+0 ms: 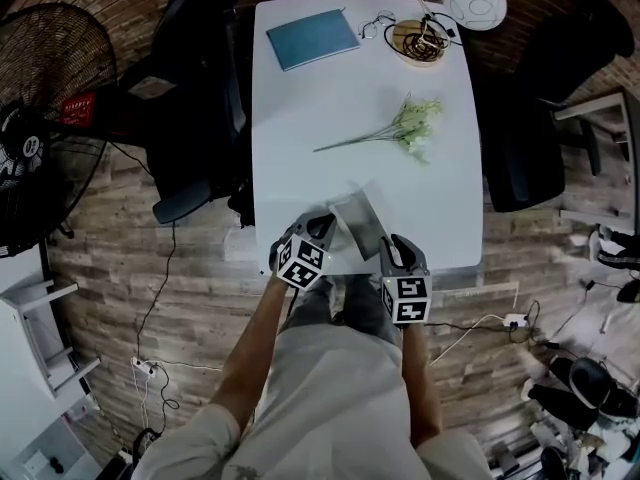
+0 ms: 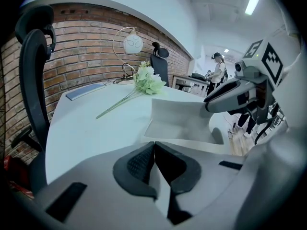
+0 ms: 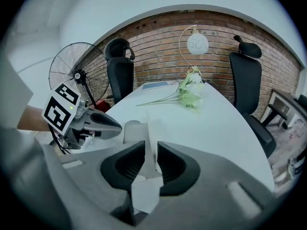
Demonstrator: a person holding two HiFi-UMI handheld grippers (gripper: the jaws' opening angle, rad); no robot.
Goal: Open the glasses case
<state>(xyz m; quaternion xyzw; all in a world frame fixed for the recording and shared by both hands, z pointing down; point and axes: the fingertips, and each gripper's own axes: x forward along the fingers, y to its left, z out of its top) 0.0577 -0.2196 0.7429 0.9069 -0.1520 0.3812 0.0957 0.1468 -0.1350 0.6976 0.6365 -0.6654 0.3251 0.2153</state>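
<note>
- At the near edge of the white table (image 1: 330, 98), the glasses case (image 1: 358, 223) lay partly unfolded, with one grey panel standing up from its base.
- Just left of the case, the left gripper (image 1: 322, 226) had its jaws pressed together right at the case's edge — whether a thin lip sat between them could not be told.
- Just right of the case, the right gripper (image 1: 393, 244) was clamped on the raised pale flap, which ran up edge-on between its pads (image 3: 129, 164).
- Beyond the case and well apart from it lay a spray of pale flowers (image 1: 412, 126).
- Farther beyond the case sat a blue notebook (image 1: 312, 38) and a round bowl (image 1: 398, 46) holding cables.
- Far to the left of the case — off the table — stood a black fan (image 1: 40, 118).
</note>
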